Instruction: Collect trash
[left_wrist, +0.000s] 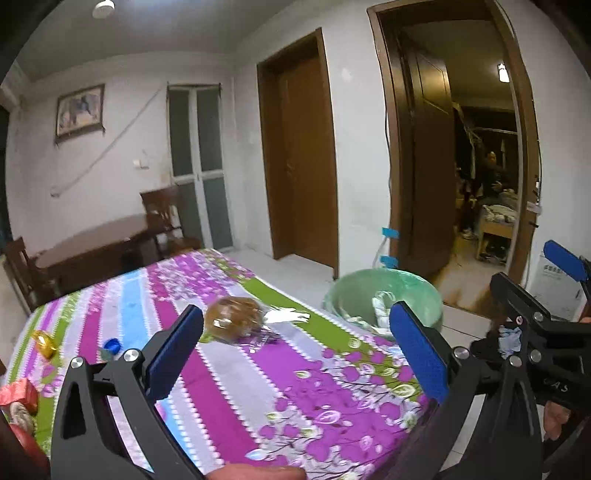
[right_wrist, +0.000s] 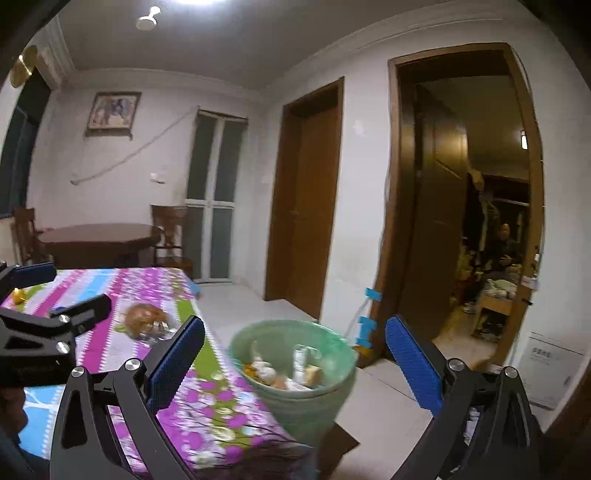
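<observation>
both your grippers, left (left_wrist: 295, 347) and right (right_wrist: 295, 356), have wide, empty fingers. the bin (right_wrist: 295, 384) ahead of the right fingers already holds scraps. a wrapped bun (left_wrist: 233, 318) ahead of the left fingers, a gold wrapper (left_wrist: 45, 344) and a blue cap (left_wrist: 112, 346) remain on the table (left_wrist: 236, 391).

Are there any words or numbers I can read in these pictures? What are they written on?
White cardboard box by the open doorway: dark print on its side, too blurred to read.
Right gripper's black body, seen from the left wrist camera: faint marks, perhaps "GAS", too unclear to be sure.
Framed picture on the wall: no readable text.
Red wrapper on the tablecloth: too blurred to read.
Nothing else carries writing.
</observation>
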